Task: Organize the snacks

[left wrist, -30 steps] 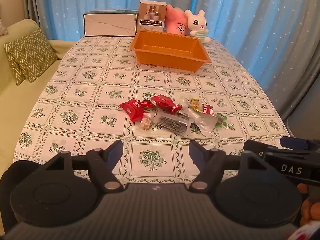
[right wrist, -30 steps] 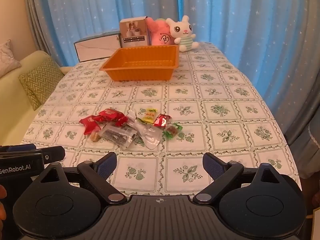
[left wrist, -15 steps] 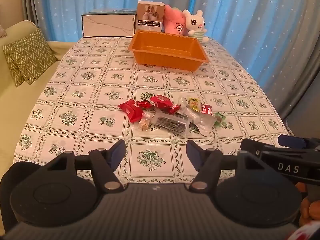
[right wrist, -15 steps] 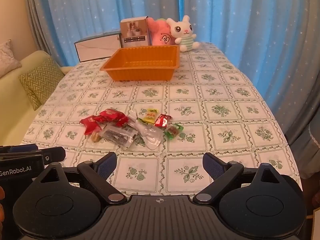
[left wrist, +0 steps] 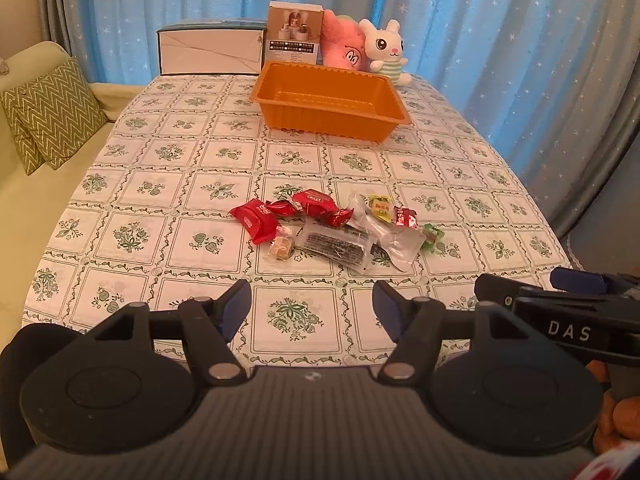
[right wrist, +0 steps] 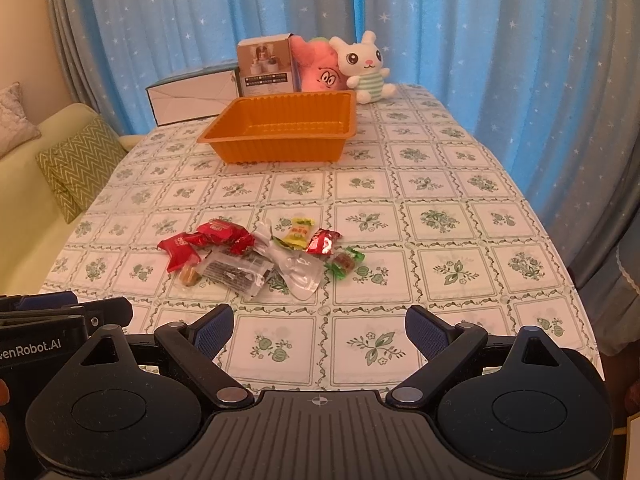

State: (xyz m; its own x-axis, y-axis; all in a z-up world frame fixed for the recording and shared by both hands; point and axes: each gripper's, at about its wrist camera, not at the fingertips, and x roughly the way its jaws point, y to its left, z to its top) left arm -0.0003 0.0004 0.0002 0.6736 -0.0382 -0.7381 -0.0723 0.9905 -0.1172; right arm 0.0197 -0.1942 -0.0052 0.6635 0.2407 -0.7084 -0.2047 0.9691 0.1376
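Observation:
Several wrapped snacks lie in a loose pile on the table's near middle, also in the right wrist view: red packets, a clear dark bar, a yellow sweet, a green one. An empty orange tray stands beyond them, also in the right wrist view. My left gripper is open and empty over the near table edge. My right gripper is open and empty beside it.
A white box, a small carton, a pink plush and a white rabbit plush line the far edge. A sofa with a green cushion is left. Blue curtains hang behind.
Both grippers stay open and nearly still; the left view has shifted slightly.

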